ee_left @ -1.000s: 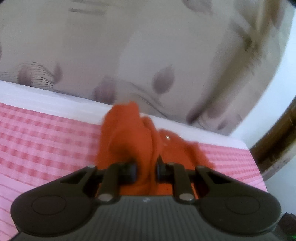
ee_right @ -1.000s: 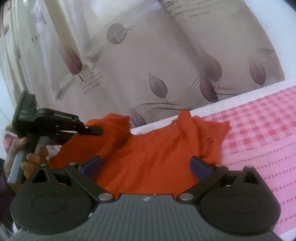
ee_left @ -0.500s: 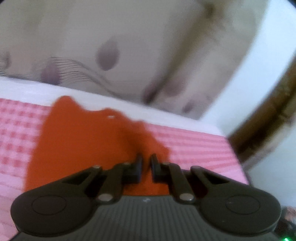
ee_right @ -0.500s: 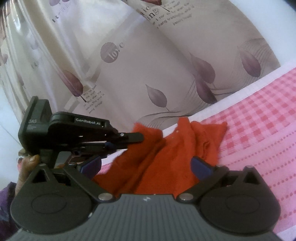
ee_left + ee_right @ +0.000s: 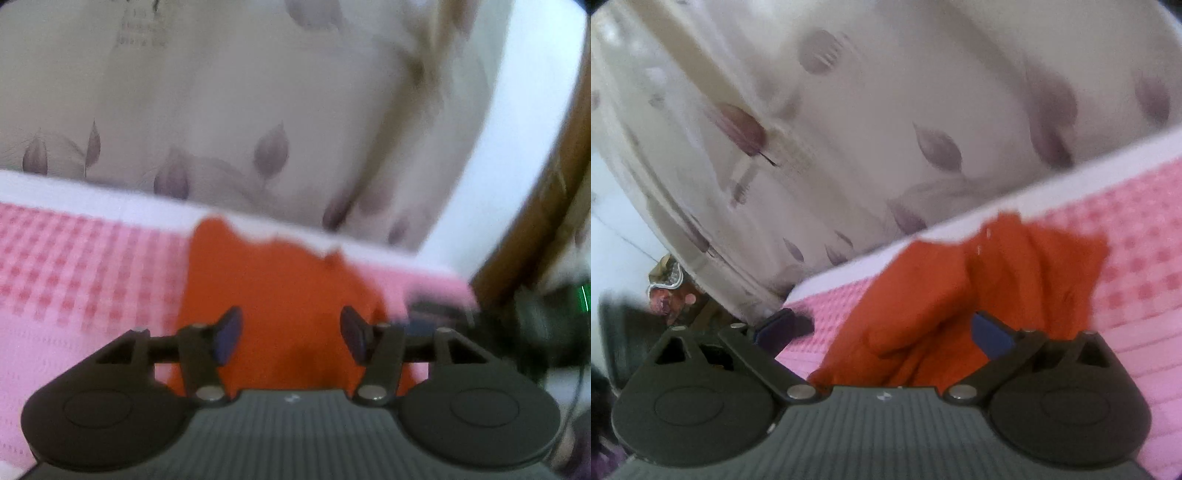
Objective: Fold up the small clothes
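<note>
The orange garment (image 5: 280, 295), the one piece you have, lies crumpled on the pink checked bed (image 5: 85, 273) near its far edge, its near end hidden behind both tools, your left tool (image 5: 290, 338) having just opened, your right tool (image 5: 886, 326) gaping empty.

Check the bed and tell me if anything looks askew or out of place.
The orange garment is not folded flat: it lies bunched in ridges on the pink checked bedspread, its far edge over the white border. Both claws, left and right, are open and hold nothing.
</note>
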`<state>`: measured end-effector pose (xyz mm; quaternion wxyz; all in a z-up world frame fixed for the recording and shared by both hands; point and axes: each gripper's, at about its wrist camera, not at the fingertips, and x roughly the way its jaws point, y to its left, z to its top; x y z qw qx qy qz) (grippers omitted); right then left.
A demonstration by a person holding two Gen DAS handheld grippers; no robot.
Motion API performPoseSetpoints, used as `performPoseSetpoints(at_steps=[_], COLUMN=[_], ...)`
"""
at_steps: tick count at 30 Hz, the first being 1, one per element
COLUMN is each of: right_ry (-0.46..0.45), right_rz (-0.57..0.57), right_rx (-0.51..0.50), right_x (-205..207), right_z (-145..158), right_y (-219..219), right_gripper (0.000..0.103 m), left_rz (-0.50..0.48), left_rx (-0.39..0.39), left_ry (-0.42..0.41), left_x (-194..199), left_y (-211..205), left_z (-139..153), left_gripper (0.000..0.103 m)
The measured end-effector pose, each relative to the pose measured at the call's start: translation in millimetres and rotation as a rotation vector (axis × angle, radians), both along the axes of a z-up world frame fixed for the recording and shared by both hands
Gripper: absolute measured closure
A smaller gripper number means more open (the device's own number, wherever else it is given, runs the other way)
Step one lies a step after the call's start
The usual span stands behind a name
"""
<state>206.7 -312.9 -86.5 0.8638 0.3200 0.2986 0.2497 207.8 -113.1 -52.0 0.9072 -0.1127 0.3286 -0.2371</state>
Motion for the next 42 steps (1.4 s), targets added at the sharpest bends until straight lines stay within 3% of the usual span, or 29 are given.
performPoseSetpoints(at_steps=[5, 10, 12, 14, 20, 24, 28, 30, 32, 36, 38, 42], right_ry=[0.096, 0.096, 0.105, 0.108, 0.006, -0.048, -0.034, -0.001, 0.046, 0.100, 0.121, 0.115], right_rz=[0.043, 0.123, 0.133, 0.127, 0.123, 0.099, 0.035, 0.059, 0.091, 0.113, 0.093, 0.107], right_rx=[0.077, 0.020, -0.019, -0.072, -0.072, -0.116, -0.141, -0.060, 0.000, -0.011, 0.024, 0.084], right_x=[34.6, 54.5, 62.6, 66.8, 55.2, 50.7, 49.9, 49.3, 46.6, 43.1, 44.9, 49.8], right_z=[-23.4, -16.3, -17.6, -17.0, 15.7, 45.9, 49.5, 40.7, 28.9, 0.3, -11.9, -21.2], right_y=[14.2, 46.1, 56.5, 63.0, 42.1, 10.0, -30.5, -39.5, -34.4, -8.5, -3.1, 9.6], right_gripper=[0.012, 0.020, 0.035, 0.079, 0.086, 0.087, 0.089, 0.089, 0.085, 0.081, 0.063, 0.052], left_rz=[-0.064, -0.116, -0.124, -0.118, -0.060, -0.026, -0.022, -0.018, -0.020, -0.004, 0.004, -0.011], left_rx=[0.012, 0.070, 0.078, 0.062, 0.000, -0.045, -0.045, -0.032, -0.026, -0.007, -0.006, -0.006], left_ry=[-0.029, -0.057, -0.075, -0.071, -0.055, -0.085, -0.091, -0.074, -0.057, -0.039, -0.020, -0.030], left_x=[-23.8, -33.2, -37.9, -40.1, -41.5, -42.8, -39.3, -38.6, -37.0, -37.2, -35.6, -38.9], left_y=[-2.5, -18.6, -18.5, -14.6, 3.6, 10.0, 5.2, 4.3, 4.7, 11.0, 14.7, 18.3], left_z=[-28.2, -44.6, -46.2, -45.8, -27.8, -11.5, -8.8, -12.2, -17.5, -26.6, -31.2, -32.3], left_gripper=[0.046, 0.044, 0.039, 0.038, 0.038, 0.025, 0.025, 0.025, 0.025, 0.025, 0.025, 0.025])
